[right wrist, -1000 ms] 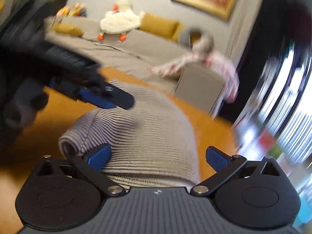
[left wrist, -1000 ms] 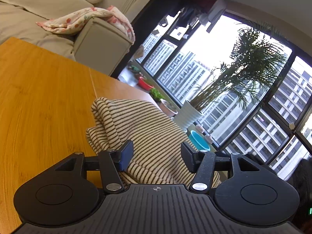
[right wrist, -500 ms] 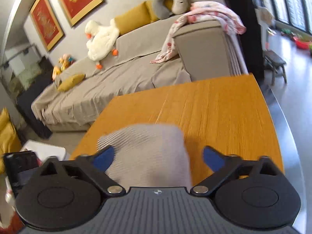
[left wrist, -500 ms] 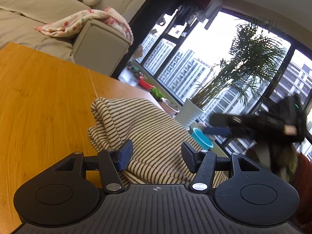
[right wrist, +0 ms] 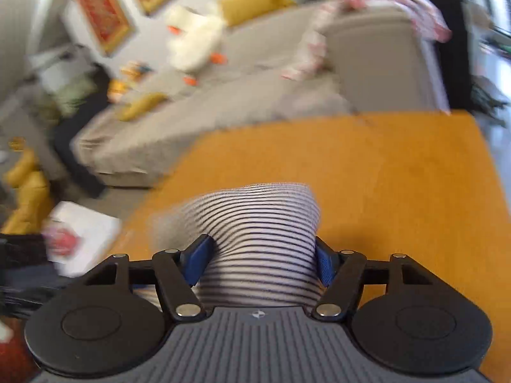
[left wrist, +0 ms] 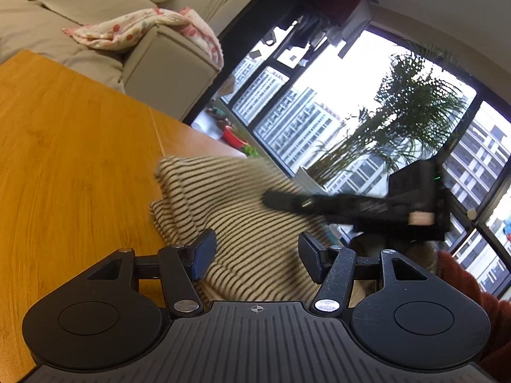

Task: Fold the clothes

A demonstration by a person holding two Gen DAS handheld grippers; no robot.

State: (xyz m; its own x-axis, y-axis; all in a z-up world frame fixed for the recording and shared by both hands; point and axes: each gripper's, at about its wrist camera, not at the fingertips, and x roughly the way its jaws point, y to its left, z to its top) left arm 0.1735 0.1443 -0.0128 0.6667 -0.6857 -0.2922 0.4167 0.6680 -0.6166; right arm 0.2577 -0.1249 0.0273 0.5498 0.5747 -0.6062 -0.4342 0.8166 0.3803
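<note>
A folded cream garment with thin dark stripes (left wrist: pixel 230 210) lies on the wooden table (left wrist: pixel 70 172). My left gripper (left wrist: pixel 255 255) is open, its fingers on either side of the garment's near end without pinching it. The right gripper shows in the left wrist view (left wrist: pixel 287 201) reaching in from the right over the fold. In the right wrist view the striped garment (right wrist: pixel 255 223) bulges between the fingers of my right gripper (right wrist: pixel 263 261), whose pads press its two sides. That view is blurred by motion.
A beige sofa (left wrist: pixel 159 60) with a pink patterned blanket (left wrist: pixel 137 28) stands beyond the table's far edge. Large windows and a potted palm (left wrist: pixel 399 121) lie to the right. In the right wrist view the table's right edge (right wrist: pixel 491 172) drops to the floor.
My right gripper has swung back onto the garment and narrowed from wide open to pressing the fold's sides. My left gripper stays open in nearly the same place.
</note>
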